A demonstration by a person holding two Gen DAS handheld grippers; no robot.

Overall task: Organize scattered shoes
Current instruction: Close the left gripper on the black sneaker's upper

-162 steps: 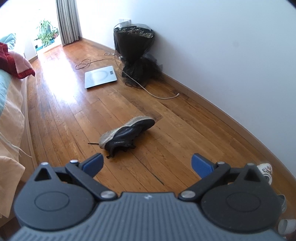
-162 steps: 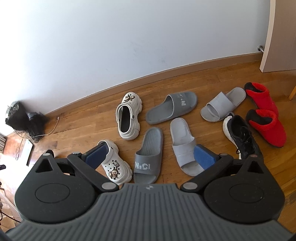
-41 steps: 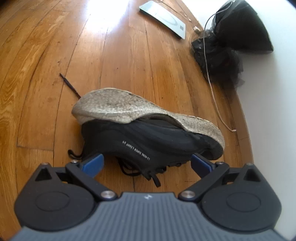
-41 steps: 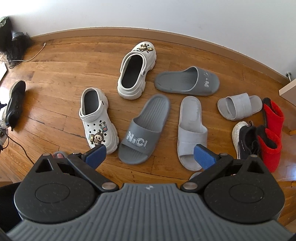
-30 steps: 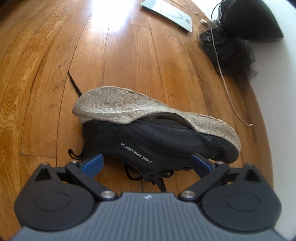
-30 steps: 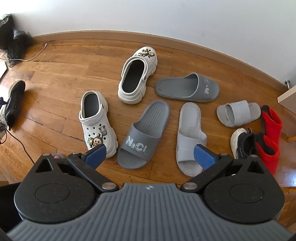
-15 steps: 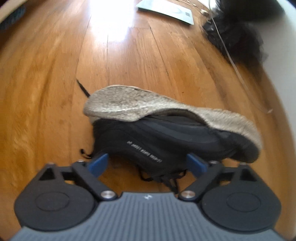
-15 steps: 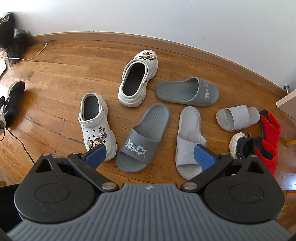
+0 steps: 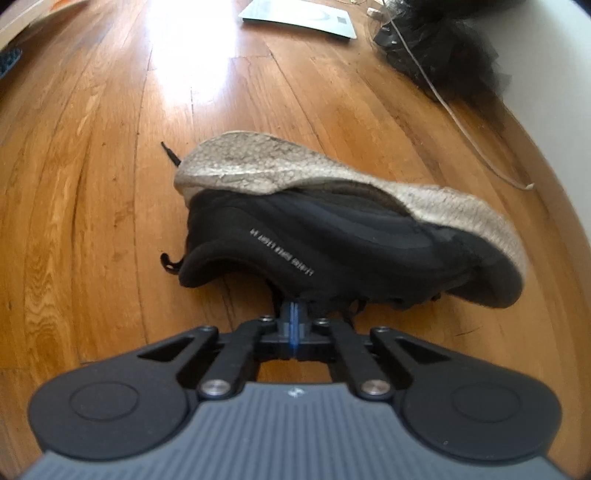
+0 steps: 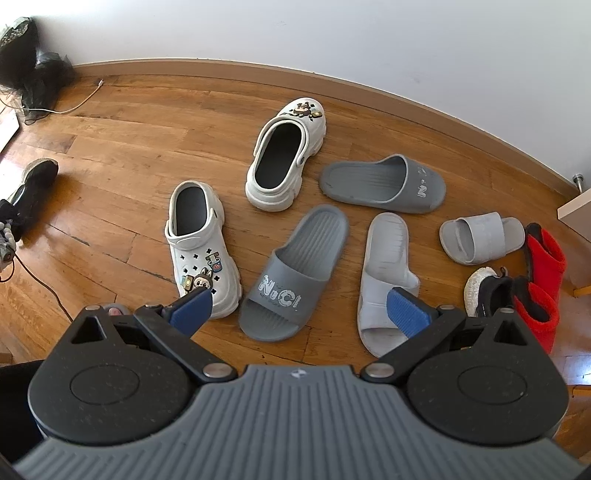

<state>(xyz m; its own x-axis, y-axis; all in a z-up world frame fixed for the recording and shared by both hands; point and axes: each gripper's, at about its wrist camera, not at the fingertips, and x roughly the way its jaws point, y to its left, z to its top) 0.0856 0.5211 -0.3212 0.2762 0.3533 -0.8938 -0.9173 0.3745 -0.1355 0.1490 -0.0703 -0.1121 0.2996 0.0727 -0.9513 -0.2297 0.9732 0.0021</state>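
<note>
Wooden floorboards run through both views, meeting a white wall along a brown skirting board. Near the left gripper a black sneaker lies tipped on its side, its worn pale sole turned up and away from the camera, one lace end trailing on the floor behind the heel. The left fingers are pressed together at the sneaker's lower edge among the laces; whether they pinch a lace or the collar cannot be told. Beyond it lie a flat bathroom scale, a heap of black netting and a thin white cable. The right gripper hovers with its blue fingers spread wide and nothing between them. Below it sit two white clogs with charms, two dark grey slides, two light grey slides, a second black sneaker and a pair of red slippers, all scattered near one another.
</note>
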